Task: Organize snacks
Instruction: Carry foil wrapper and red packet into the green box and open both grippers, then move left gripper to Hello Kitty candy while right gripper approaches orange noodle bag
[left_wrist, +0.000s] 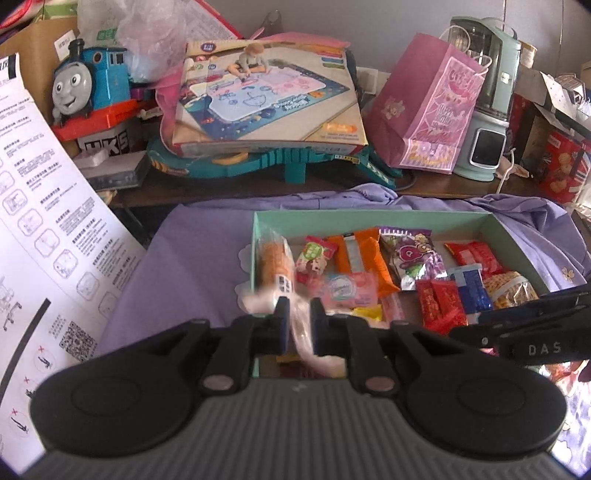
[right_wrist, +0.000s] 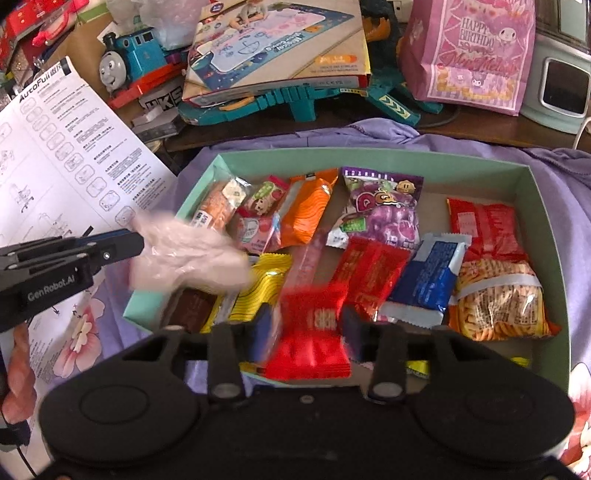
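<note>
Snacks are seen packed into the green box (right_wrist: 532, 236), which is laid on a purple cloth (left_wrist: 192, 243) in front of a cluttered desk (left_wrist: 436, 188). Largest first: along the box's right side a clear bag of noodle sticks (right_wrist: 498, 299) is set just below a red pack (right_wrist: 484, 229); at the far wall a purple grape bag (right_wrist: 380, 210) and an orange pouch (right_wrist: 306, 210) are lined up, with a blue wrapper (right_wrist: 424, 277) and a yellow packet (right_wrist: 262, 291) nearer the front. A red packet (right_wrist: 314, 332) is pinched between the fingers of the right hand-held gripper (right_wrist: 306, 328), held over the box's near edge and blurred. A pale, crumpled clear wrapper (right_wrist: 184, 254) is gripped by the left hand-held gripper (left_wrist: 297, 317), its fingers pressed close on the thin film, above the box's near left corner. For this step to be done well, the red packet is probably best lowered flat into a bare patch of the box floor, beside the other red ones, and let go only once it is resting; the light film should be kept clear of the row so nothing is dragged askew.
</note>
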